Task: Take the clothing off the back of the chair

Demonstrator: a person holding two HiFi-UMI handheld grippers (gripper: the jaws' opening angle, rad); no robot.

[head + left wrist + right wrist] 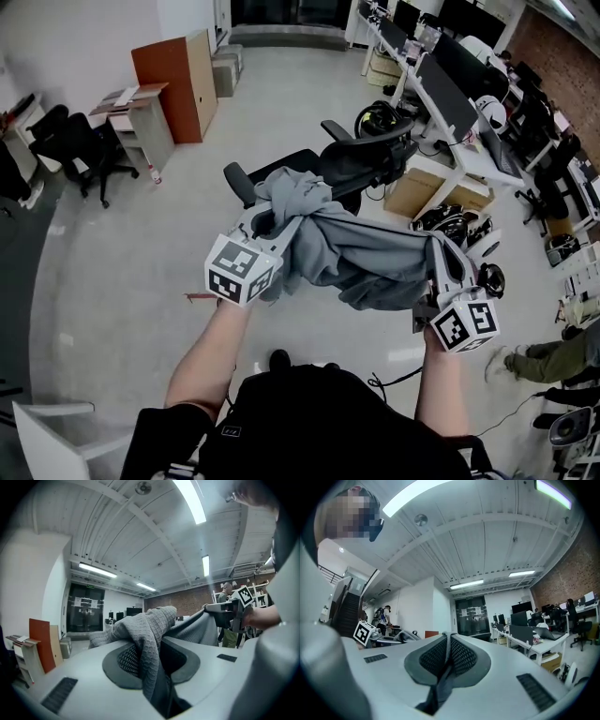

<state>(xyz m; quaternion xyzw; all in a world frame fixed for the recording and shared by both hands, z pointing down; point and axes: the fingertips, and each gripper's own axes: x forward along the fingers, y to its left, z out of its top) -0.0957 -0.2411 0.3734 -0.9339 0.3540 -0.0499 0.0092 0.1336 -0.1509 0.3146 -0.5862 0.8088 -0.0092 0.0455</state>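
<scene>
Jaws of the left gripper [151, 654] are pinching a thick, knitted fold of the grey clothing [361, 251], which bulges up between the dark pads and drapes over them. Those of the right gripper [448, 654] are pressed almost together on a thin edge of the same cloth, seen as a narrow grey strip running down between the pads.

Both grippers are held out level in front of the person, left one at the left and right one at the right, with the clothing hanging stretched between them in a loose, sagging swag above the floor [122, 281]. Just beyond it stands the black chair [366, 159], its back and armrests showing over the cloth. From above, the bunched far-left end of the clothing overlaps the chair's near edge, so whether it touches the chair there is hard to say.

That floor is pale, glossy and lightly reflective, and it curves away to the far wall. Along the right runs a row of white desks [441, 169] carrying dark monitors, with a brick wall [562, 66] behind them. At the far left stands a brown cabinet [183, 84] beside a second dark office chair [80, 150]. Overhead, long strip lights [190, 501] cross a white ribbed ceiling.
</scene>
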